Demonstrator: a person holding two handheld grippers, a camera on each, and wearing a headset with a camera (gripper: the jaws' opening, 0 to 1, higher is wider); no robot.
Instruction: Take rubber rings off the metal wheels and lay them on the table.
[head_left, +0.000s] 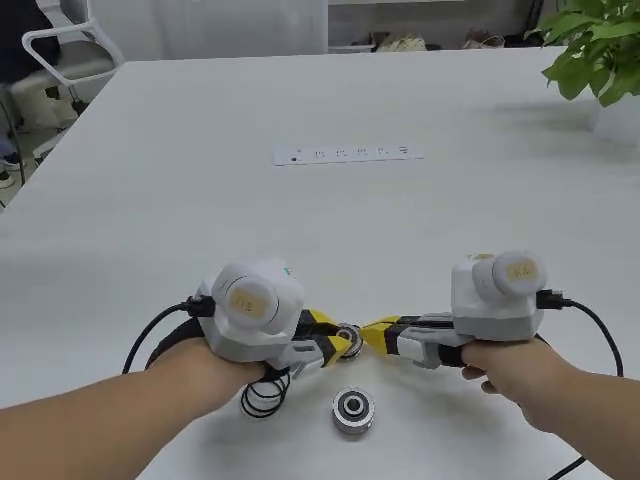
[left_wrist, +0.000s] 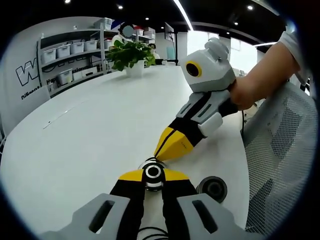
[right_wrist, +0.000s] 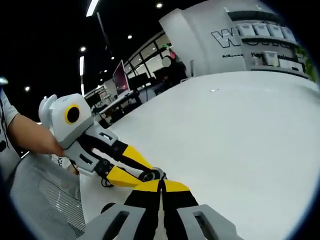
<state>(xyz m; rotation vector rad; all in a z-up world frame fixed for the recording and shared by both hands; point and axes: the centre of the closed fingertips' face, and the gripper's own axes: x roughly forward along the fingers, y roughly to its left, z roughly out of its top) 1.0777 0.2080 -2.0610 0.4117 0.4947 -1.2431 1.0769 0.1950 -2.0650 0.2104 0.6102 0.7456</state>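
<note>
Pinching one metal wheel (left_wrist: 153, 172) is the left hand-held gripper (left_wrist: 153, 175).

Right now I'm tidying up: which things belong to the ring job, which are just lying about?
Job: metal wheel in left gripper, second metal wheel, loose rubber rings, right gripper.
Lying about: power strip, potted plant.

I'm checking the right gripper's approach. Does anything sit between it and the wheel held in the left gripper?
Nothing visible does. The right gripper, jaws shut, has its tip right at the wheel clamped in the left gripper. The second wheel and the loose rubber rings lie apart, off that line.
</note>
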